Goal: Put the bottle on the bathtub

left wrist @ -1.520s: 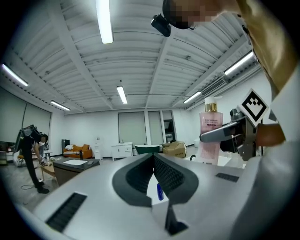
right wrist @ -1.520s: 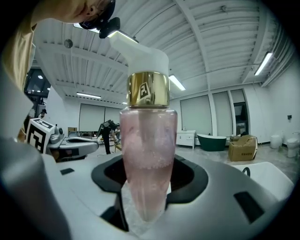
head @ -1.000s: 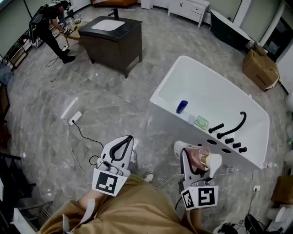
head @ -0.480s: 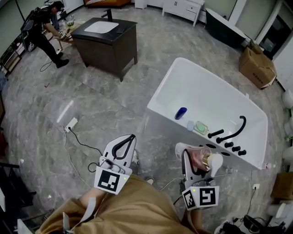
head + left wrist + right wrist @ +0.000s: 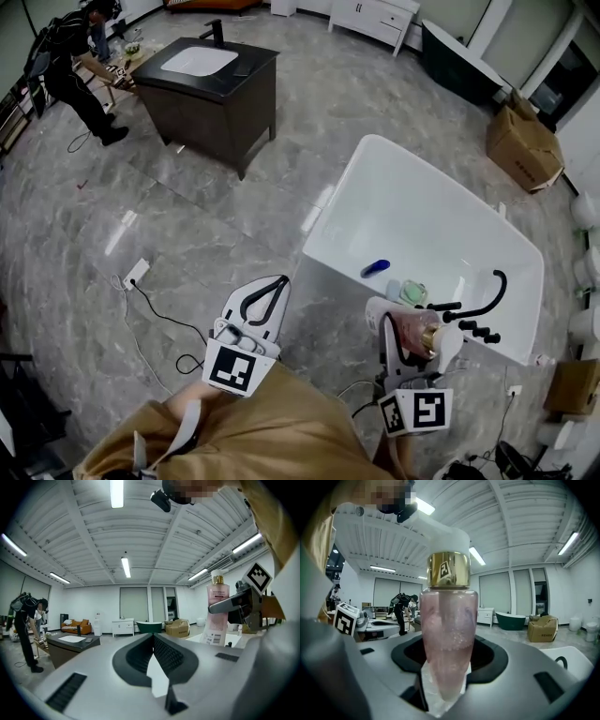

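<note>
Pink bottle [image 5: 449, 644], gold F-logo cap [image 5: 449, 569], clamped in right tool [image 5: 411, 325]; left tool [image 5: 153, 638] together.

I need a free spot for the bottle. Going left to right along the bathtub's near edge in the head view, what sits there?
blue object → green dish → black faucet

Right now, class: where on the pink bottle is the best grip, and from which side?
Take the pink bottle by its round body, below the gold cap, coming from the side while it stands upright; the right gripper clamps it exactly so.
</note>
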